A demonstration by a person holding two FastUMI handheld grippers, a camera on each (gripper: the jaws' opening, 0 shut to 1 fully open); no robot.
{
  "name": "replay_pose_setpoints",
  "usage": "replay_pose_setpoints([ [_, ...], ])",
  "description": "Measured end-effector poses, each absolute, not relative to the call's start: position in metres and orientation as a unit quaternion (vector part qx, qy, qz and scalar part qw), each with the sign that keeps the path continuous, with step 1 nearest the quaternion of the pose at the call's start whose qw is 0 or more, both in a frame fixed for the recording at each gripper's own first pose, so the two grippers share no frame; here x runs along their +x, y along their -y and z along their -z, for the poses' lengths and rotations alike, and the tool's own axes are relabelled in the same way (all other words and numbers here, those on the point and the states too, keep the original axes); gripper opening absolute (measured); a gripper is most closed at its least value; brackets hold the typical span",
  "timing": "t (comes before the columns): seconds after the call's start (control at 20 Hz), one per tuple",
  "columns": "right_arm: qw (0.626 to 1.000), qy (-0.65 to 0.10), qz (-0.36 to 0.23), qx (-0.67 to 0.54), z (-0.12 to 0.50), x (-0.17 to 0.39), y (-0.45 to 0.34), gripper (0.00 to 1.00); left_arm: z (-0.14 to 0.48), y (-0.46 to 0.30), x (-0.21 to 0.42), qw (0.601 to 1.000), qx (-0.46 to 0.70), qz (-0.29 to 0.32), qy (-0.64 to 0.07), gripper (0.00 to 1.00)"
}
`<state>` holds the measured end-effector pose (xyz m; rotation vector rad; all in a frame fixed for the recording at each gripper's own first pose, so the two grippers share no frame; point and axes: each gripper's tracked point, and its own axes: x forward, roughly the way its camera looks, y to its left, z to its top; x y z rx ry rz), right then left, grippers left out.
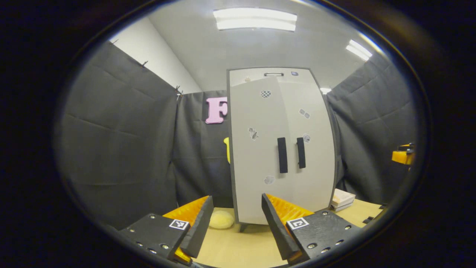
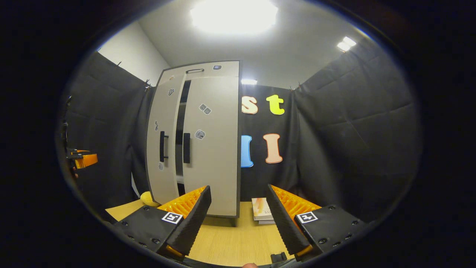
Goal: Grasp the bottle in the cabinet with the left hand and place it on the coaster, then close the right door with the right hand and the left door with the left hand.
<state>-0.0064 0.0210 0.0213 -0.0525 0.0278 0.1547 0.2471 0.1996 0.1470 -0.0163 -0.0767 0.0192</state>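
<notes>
The left gripper [image 1: 236, 223] hangs with its 2 fingers spread wide and nothing between them, aimed at the tall pale-grey 2-door cabinet [image 1: 282, 149] standing on the light wooden table [image 1: 241, 249]. The right gripper [image 2: 238, 219] is likewise spread and empty, held back from the same cabinet; beyond its fingers a small stack of books [image 2: 262, 210] lies on the table just beside the cabinet's right side.

The right door [image 2: 212, 149] looks flush with the frame. The left door [image 2: 163, 145] stands slightly ajar, a dark gap showing between the 2 black handles in the right gripper view. A soft round yellow pad [image 1: 221, 219], probably the coaster, lies on the table near the cabinet's left foot. No bottle can be made out on it or through the gap, so I cannot tell where it is.

Judging from this, the right door is done, and pushing the left door shut with the left gripper remains.
</notes>
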Motion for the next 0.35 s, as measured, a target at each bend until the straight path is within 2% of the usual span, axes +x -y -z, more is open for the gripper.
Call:
replay_pose_setpoints([
  [0.05,0.997,-0.011,-0.076,-0.029,-0.022,-0.008,-0.021,0.92,-0.147,-0.203,0.242,0.999,-0.011,-0.011,0.04,0.8],
  [0.1,0.997,-0.01,-0.074,-0.03,-0.023,-0.01,-0.02,0.95,-0.147,-0.205,0.238,0.999,-0.011,-0.011,0.042,0.8],
  [0.35,0.997,-0.012,-0.064,-0.039,-0.02,-0.037,-0.008,0.95,-0.143,-0.213,0.216,0.999,0.015,-0.013,0.041,0.8],
])
